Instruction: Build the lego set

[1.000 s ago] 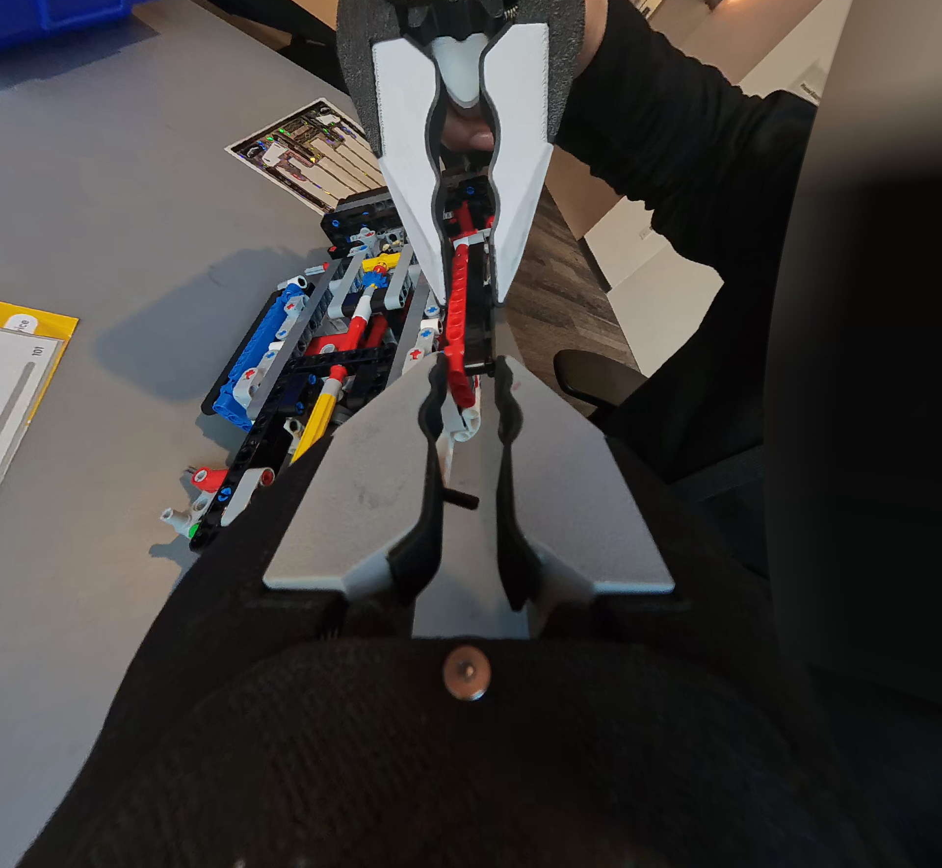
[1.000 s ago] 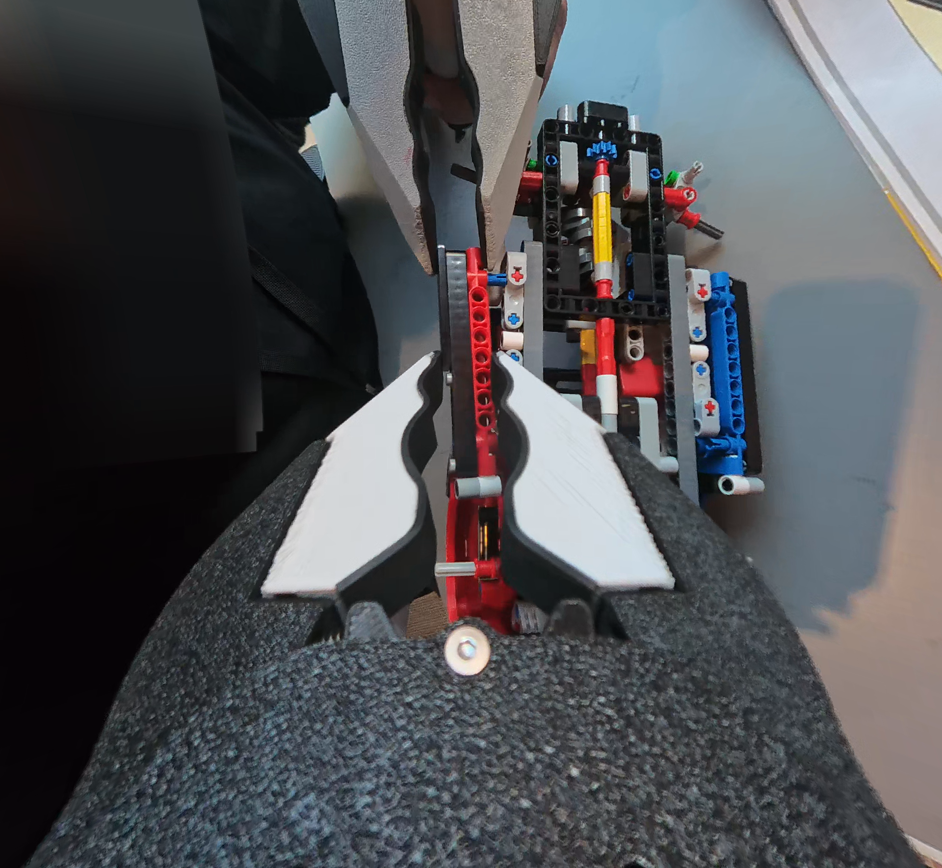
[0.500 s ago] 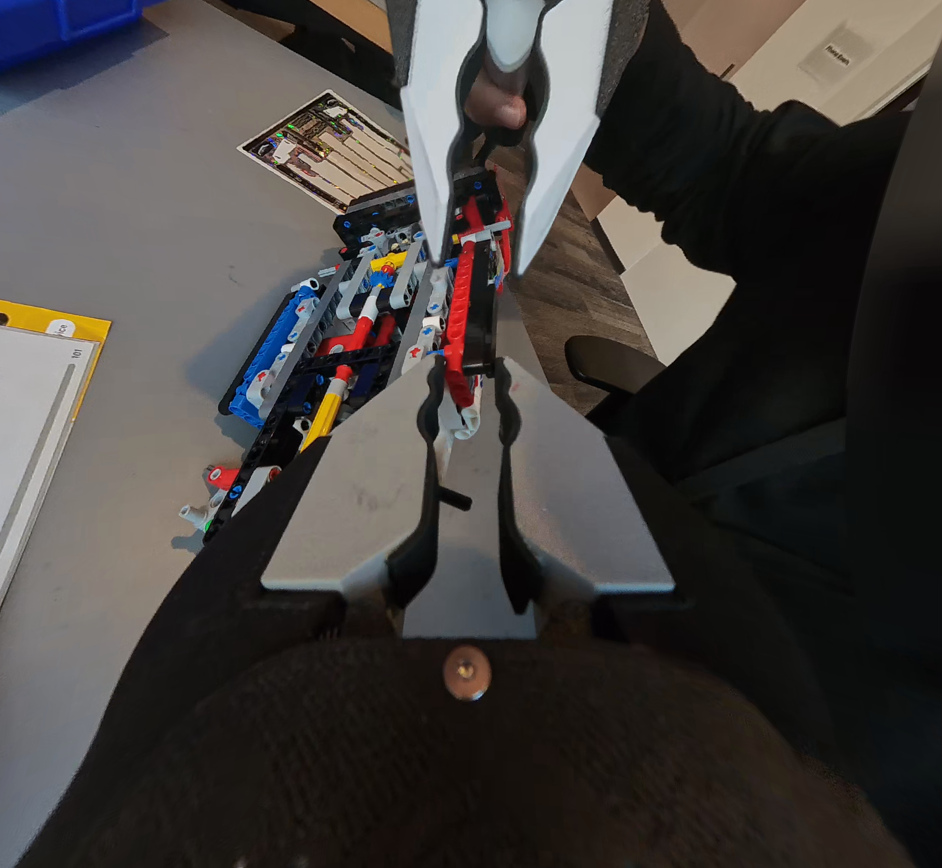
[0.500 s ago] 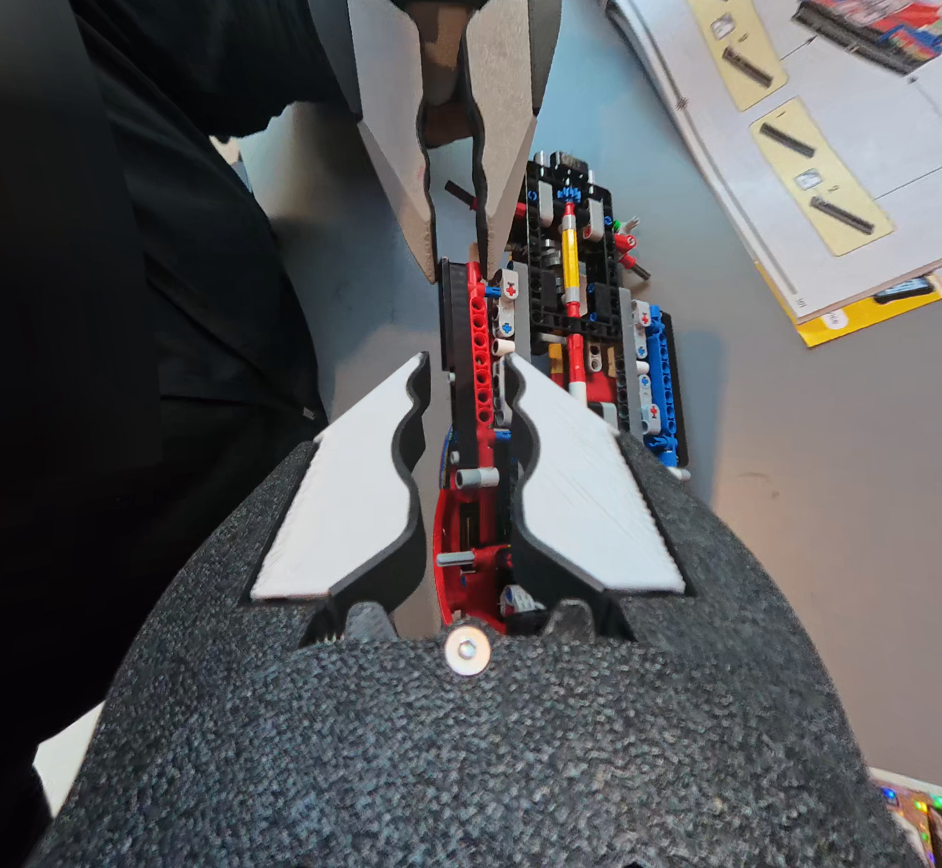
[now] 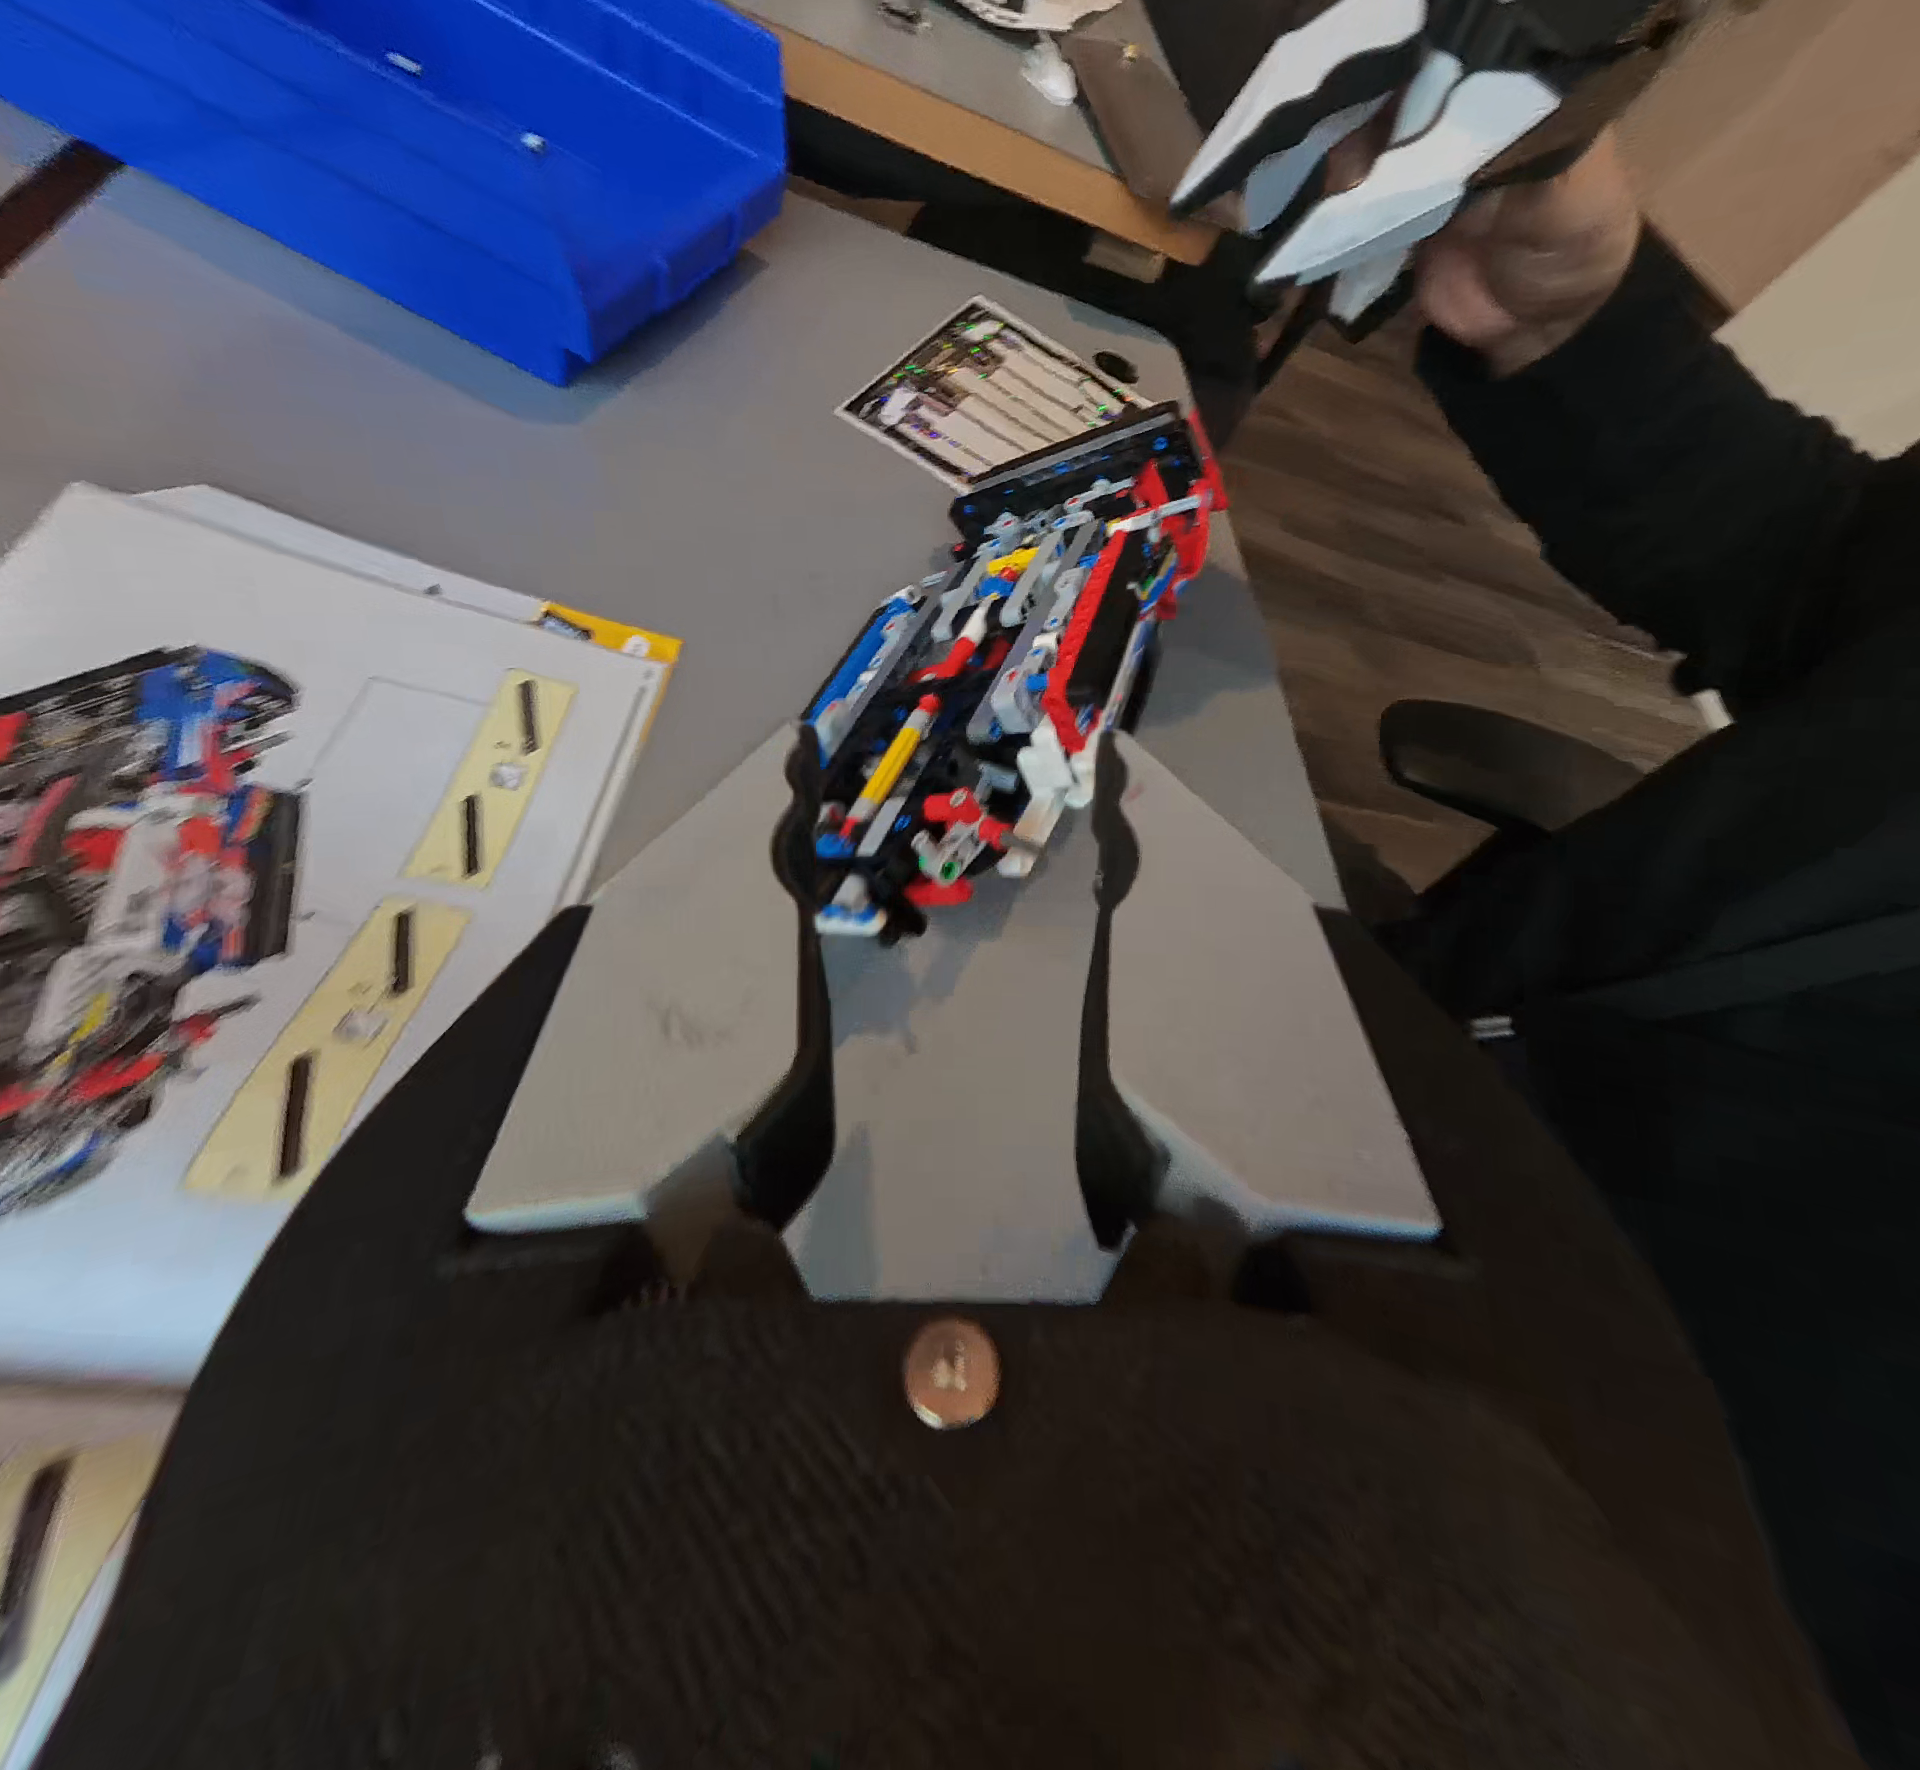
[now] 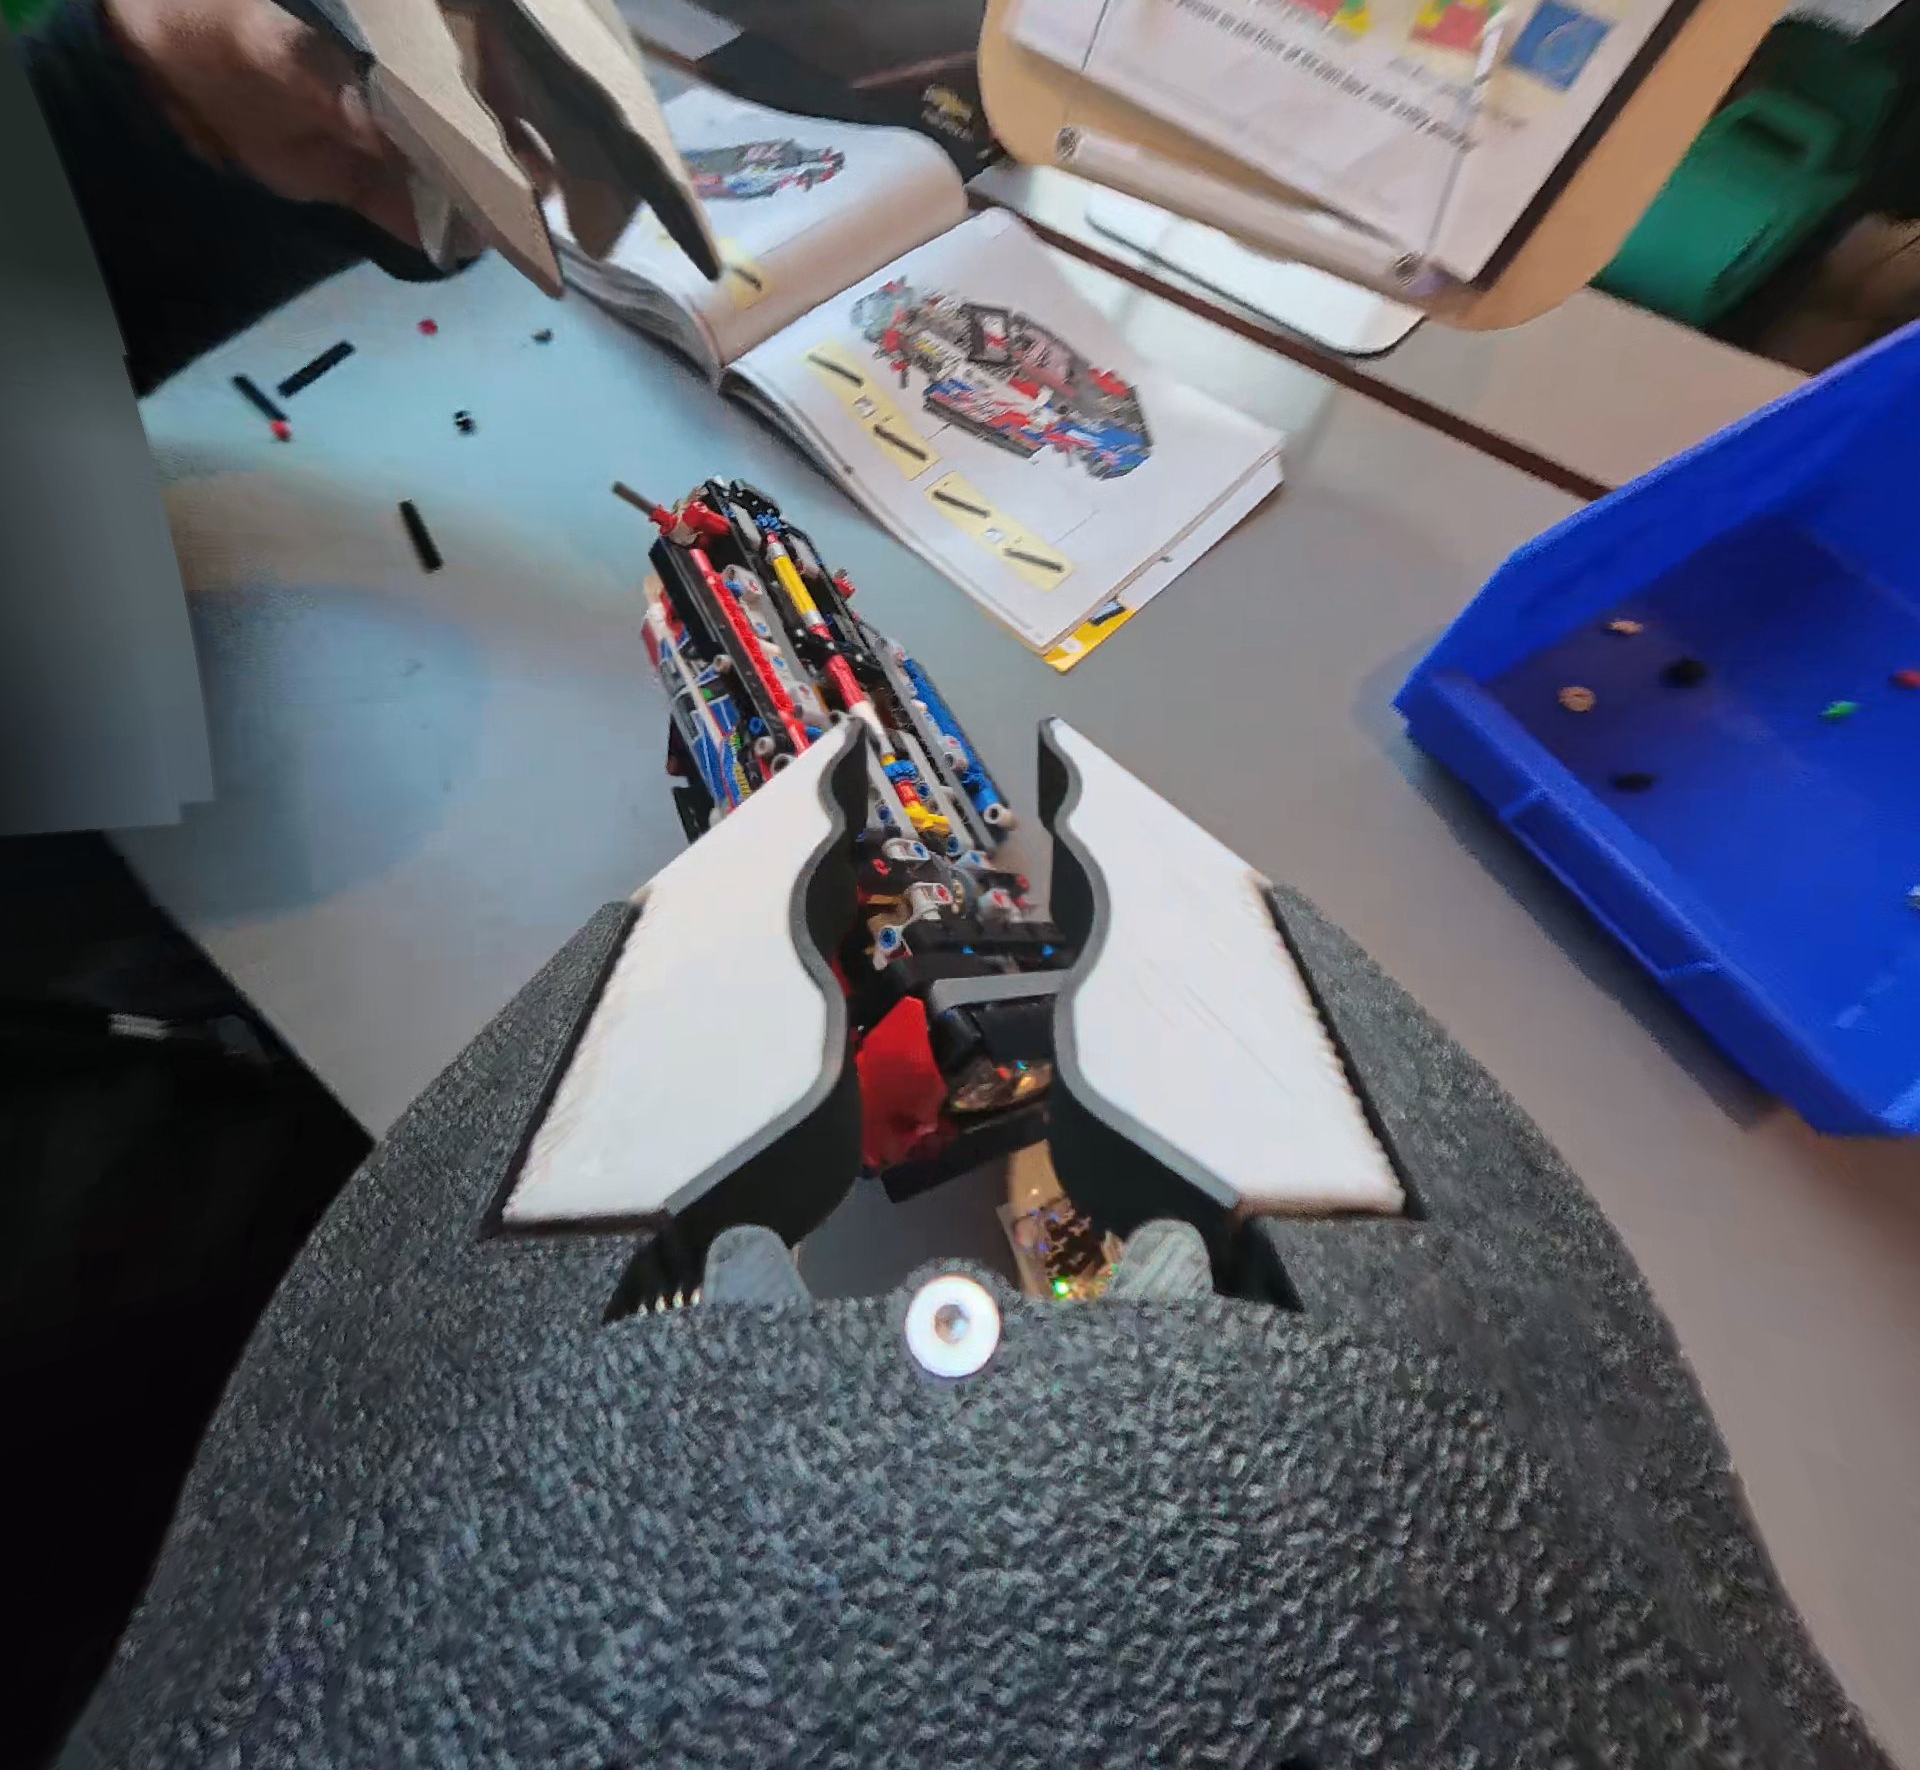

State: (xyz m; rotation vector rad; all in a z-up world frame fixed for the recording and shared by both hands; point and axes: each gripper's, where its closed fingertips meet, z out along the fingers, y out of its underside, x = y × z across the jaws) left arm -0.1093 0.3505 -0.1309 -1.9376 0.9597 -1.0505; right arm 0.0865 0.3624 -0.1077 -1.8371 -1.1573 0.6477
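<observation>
The partly built lego car chassis [image 5: 997,671], in black, red, blue, grey and yellow, lies on the grey table [image 5: 623,432]. My left gripper [image 5: 951,764] is open and empty, and the chassis's near end shows between its tips. My right gripper [image 5: 1226,245] hangs open, high at the upper right. In the right wrist view the chassis [image 6: 790,640] runs away from my open right gripper [image 6: 951,733], with its near end between the fingers. My left gripper [image 6: 629,276] is raised and open at the upper left, over the booklet.
An open instruction booklet [image 5: 312,785] [image 6: 997,432] lies beside the chassis. A blue bin [image 5: 416,110] [image 6: 1714,733] holds a few small parts. A sticker sheet [image 5: 987,390] lies by the table edge. Loose black pins [image 6: 421,536] lie on the table. A display board [image 6: 1299,6] stands behind. My right fingertips sit around 20 cm from my left ones.
Both grippers have opened, let go of the chassis's red and black side beam and pulled up and back. The chassis now lies free on the table.
</observation>
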